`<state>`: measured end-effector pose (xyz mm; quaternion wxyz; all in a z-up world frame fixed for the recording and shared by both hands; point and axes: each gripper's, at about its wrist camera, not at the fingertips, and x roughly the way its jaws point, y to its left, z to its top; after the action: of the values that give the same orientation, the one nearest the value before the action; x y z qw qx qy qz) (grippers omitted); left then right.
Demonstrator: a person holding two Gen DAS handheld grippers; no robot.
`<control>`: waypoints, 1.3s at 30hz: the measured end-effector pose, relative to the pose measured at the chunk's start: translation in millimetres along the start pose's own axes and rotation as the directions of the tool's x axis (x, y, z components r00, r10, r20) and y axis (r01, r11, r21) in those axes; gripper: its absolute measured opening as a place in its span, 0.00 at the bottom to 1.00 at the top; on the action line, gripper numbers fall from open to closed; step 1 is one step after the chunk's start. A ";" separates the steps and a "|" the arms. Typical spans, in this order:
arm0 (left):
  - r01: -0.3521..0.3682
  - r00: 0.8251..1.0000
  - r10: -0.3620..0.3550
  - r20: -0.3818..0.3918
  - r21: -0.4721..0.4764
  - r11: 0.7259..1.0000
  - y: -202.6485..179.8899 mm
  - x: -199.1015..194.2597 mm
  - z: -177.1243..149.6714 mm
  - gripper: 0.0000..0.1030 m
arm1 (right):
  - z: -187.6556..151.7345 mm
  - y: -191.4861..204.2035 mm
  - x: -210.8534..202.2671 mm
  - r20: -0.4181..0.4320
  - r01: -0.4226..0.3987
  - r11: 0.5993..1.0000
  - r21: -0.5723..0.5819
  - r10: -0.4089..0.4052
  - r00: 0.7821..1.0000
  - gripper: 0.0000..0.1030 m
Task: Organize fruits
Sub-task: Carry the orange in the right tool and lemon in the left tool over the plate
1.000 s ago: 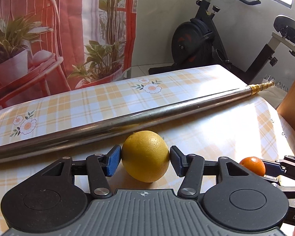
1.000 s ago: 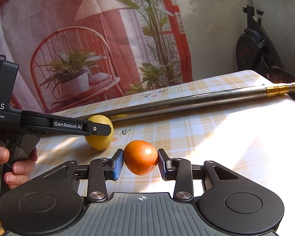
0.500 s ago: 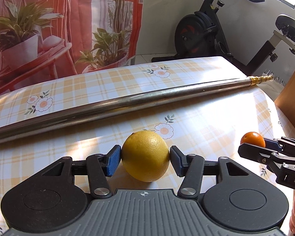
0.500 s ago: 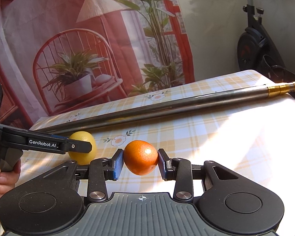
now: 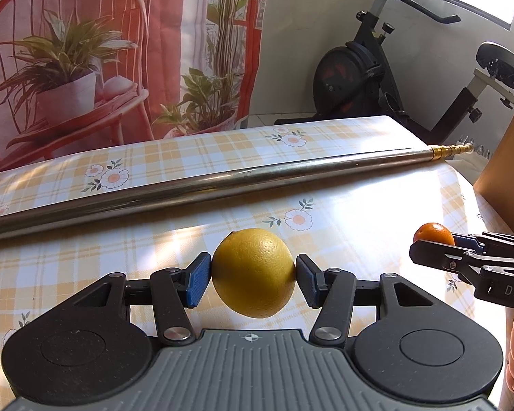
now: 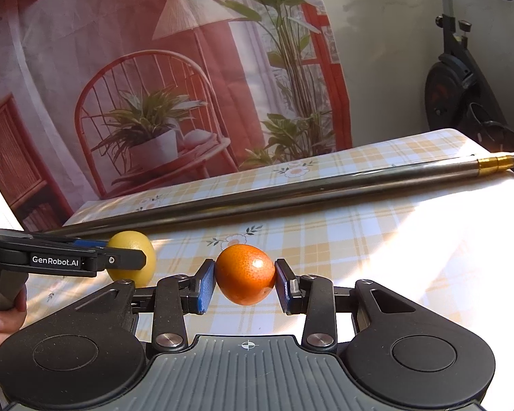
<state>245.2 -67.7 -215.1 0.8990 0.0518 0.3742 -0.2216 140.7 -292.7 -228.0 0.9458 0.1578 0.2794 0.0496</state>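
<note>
While left tongs (image 5: 253, 275) pinch lemon (image 5: 253, 272), right tongs (image 6: 245, 282) pinch orange (image 6: 245, 274).

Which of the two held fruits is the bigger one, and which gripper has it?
The yellow lemon, clamped in the left gripper. It fills a wider jaw gap than the small orange mandarin pinched in the right gripper.

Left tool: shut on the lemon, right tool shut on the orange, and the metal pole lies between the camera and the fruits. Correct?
Not quite. The pole lies beyond the fruits, farther along the table, as both wrist views show. The left tool is shut on the lemon, the right tool on the orange.
</note>
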 end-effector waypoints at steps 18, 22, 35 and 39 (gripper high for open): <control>0.030 0.996 -0.027 0.083 -0.030 0.999 -1.1 -88.7 -51.3 0.55 | -14.8 64.3 -31.2 -0.005 -0.065 0.994 -0.090 0.065 0.998 0.33; 0.047 0.995 -0.046 0.088 -0.003 0.999 -5.7 -98.4 -64.8 0.55 | -20.2 75.4 -37.5 -0.011 -0.069 0.991 -0.111 0.068 0.998 0.33; 0.104 0.993 -0.106 0.055 0.033 0.994 -21.4 -101.1 -93.8 0.55 | -37.4 88.7 -55.7 -0.030 -0.056 0.989 -0.139 0.052 0.998 0.33; 0.106 0.994 -0.108 0.036 0.041 0.993 -23.9 -95.0 -98.1 0.55 | -40.0 89.1 -57.2 -0.032 -0.049 0.988 -0.144 0.045 0.998 0.33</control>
<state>111.9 -29.5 -217.4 0.8915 0.0451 0.3551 -0.2777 70.4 -208.0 -201.3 0.9492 0.0948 0.2849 0.0944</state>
